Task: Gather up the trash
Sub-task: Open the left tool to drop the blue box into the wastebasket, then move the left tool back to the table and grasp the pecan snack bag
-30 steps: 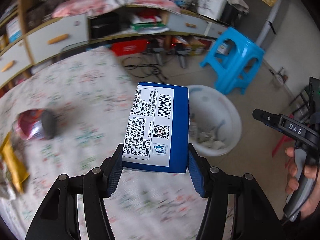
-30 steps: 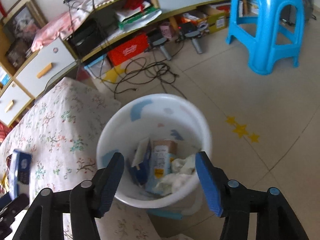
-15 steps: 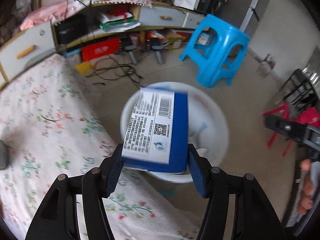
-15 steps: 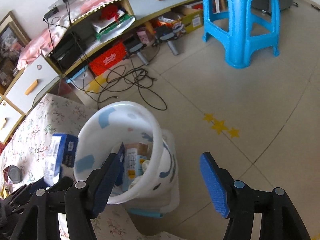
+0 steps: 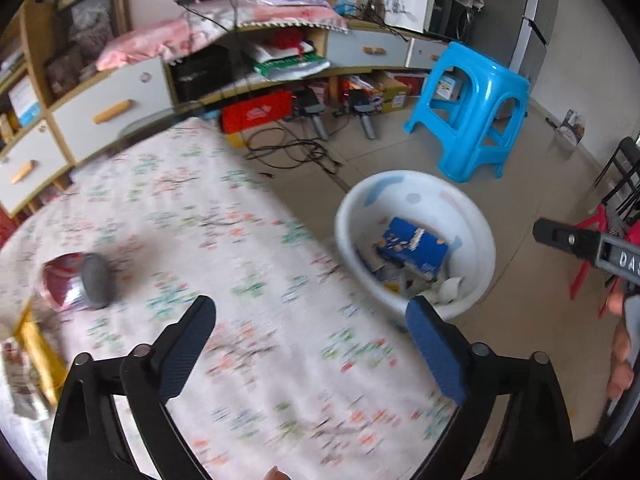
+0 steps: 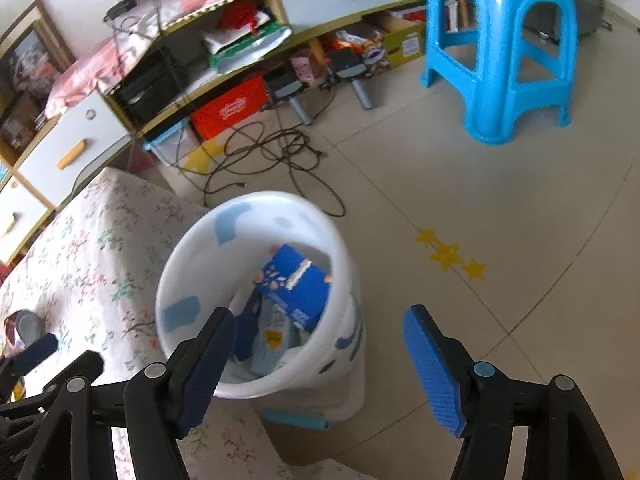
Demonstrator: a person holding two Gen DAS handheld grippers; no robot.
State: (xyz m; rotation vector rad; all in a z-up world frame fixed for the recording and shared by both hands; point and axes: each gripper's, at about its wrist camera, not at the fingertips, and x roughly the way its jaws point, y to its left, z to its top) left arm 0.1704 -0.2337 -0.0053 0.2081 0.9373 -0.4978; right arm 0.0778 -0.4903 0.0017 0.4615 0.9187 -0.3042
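Observation:
The blue carton (image 5: 412,250) (image 6: 296,288) lies inside the white trash bin (image 5: 480,232) (image 6: 188,248) on top of other packaging and paper. My left gripper (image 5: 310,316) hangs over the table's corner, left of the bin, its jaws opening wide with nothing between them. My right gripper (image 6: 316,336) hovers above the bin's near rim, jaws opening, nothing held. A crushed red can (image 5: 74,282) (image 6: 22,326) lies on the floral tablecloth (image 5: 192,220) at the left. A yellow wrapper (image 5: 38,354) lies near the left edge.
A blue plastic stool (image 5: 476,108) (image 6: 502,40) stands on the tiled floor beyond the bin. Black cables (image 6: 264,152) trail across the floor before a low cabinet (image 5: 120,100). A red chair (image 5: 592,240) is at the right, behind a hand (image 5: 622,344) holding the other tool.
My left gripper carried the blue carton over the bin, let go of it, and opened wide. The carton now lies in the bin. The left view swung back toward the table.

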